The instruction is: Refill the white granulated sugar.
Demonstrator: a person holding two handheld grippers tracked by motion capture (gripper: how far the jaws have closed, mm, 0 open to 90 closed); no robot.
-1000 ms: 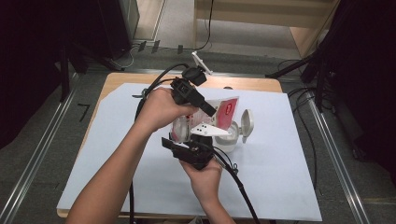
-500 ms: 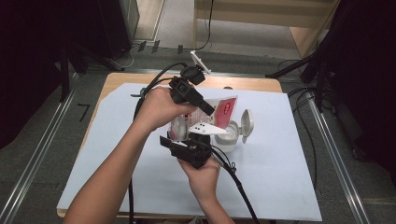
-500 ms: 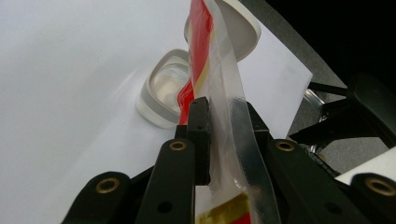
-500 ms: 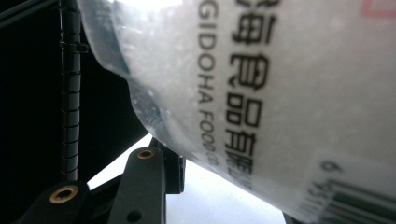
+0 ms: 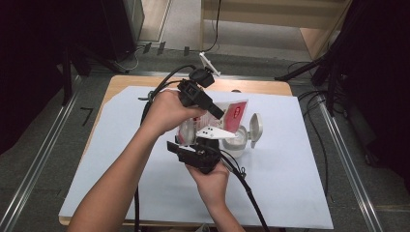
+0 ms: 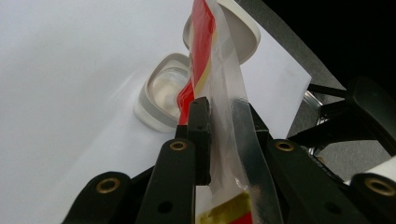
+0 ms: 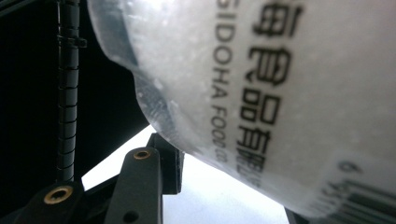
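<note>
A clear plastic bag (image 5: 235, 110) with a red label and white contents hangs between both grippers above an open white container (image 5: 236, 141). My left gripper (image 5: 218, 113) is shut on the bag's flat upper edge (image 6: 219, 70), and the container (image 6: 161, 91) lies below it. My right gripper (image 5: 194, 140) grips the bag's full lower part (image 7: 261, 93) from below. One fingertip (image 7: 164, 161) presses on the bag. Its jaws have just been opening a little, with the bag still between them.
The container's flip lid (image 5: 255, 129) stands open to the right. White paper (image 5: 290, 169) covers the wooden table (image 5: 261, 87). Cables trail from both grippers toward the near edge, and a metal rail (image 5: 34, 174) runs along the floor at left.
</note>
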